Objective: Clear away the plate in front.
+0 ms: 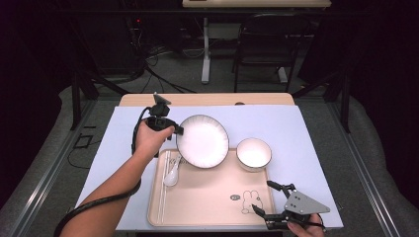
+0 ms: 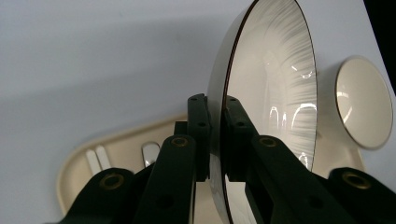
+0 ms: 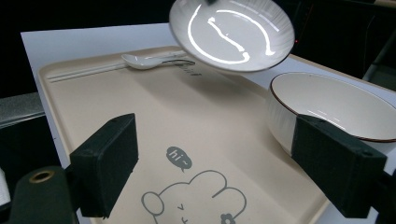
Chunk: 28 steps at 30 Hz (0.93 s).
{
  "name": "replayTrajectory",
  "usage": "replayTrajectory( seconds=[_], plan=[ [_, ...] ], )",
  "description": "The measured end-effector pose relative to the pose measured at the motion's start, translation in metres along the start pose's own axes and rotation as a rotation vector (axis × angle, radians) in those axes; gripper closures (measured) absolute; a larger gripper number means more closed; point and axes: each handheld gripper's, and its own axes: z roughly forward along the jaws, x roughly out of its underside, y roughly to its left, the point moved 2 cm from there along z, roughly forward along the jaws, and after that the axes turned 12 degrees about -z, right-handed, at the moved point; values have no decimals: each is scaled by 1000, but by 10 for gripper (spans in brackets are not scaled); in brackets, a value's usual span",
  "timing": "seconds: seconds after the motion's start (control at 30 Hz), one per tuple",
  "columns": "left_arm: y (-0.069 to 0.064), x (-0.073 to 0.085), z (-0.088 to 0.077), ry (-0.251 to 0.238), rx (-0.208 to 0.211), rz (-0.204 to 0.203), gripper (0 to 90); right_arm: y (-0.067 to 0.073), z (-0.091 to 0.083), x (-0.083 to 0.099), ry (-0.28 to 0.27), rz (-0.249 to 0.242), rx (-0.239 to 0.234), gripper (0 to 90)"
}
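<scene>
A: What has the left gripper (image 1: 179, 130) got?

B: Its fingers (image 2: 201, 135) are clenched on the rim of the white plate (image 1: 202, 141), one finger on each face. The plate is lifted and tilted, hanging over the far edge of the beige tray (image 1: 207, 197), clear of it in the right gripper view.

A: And the right gripper (image 1: 264, 198)?

B: Released. Its fingers (image 3: 107, 161) stand wide apart with nothing between them, low over the tray's near right corner by the printed rabbit (image 3: 194, 200).

A: What else lies there?

B: A white bowl (image 1: 254, 153) with a dark rim sits just right of the plate, at the tray's far right corner. A white spoon (image 1: 172, 174) and a pair of chopsticks (image 1: 162, 190) lie along the tray's left side. The tray rests on the pale blue surface (image 1: 296, 133).
</scene>
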Motion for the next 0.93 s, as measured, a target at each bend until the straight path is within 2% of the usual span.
replayTrajectory(
  seconds=[0.07,0.1,0.13,0.23,0.33,0.5,0.57,0.63,0.7,0.73,0.8,0.93],
  plan=[
    [1,12,4,27,18,15,842,0,-1,-1,-6,1,2,145],
    [1,12,4,27,18,15,841,0,-1,-1,-11,0,2,145],
    [3,27,11,59,40,21,842,0,-1,-1,-14,1,4,145],
    [4,44,21,92,66,29,841,-1,-2,-1,-22,5,5,145],
    [6,57,30,135,103,32,841,-1,-2,-1,-19,3,6,145],
    [10,70,44,171,162,22,843,0,-2,0,-14,7,4,145],
    [11,71,47,170,162,19,848,-1,-2,0,-13,7,4,145],
    [16,74,54,155,130,20,853,-1,-2,0,-11,8,4,145],
    [18,75,55,159,135,7,847,-1,-2,0,-9,7,5,145],
    [21,77,59,166,112,11,839,-1,-1,0,-8,5,6,145],
    [21,80,63,172,56,42,821,-1,-1,0,-6,4,7,145],
    [17,81,61,140,50,66,709,-1,-1,1,-4,4,8,145]
  ],
)
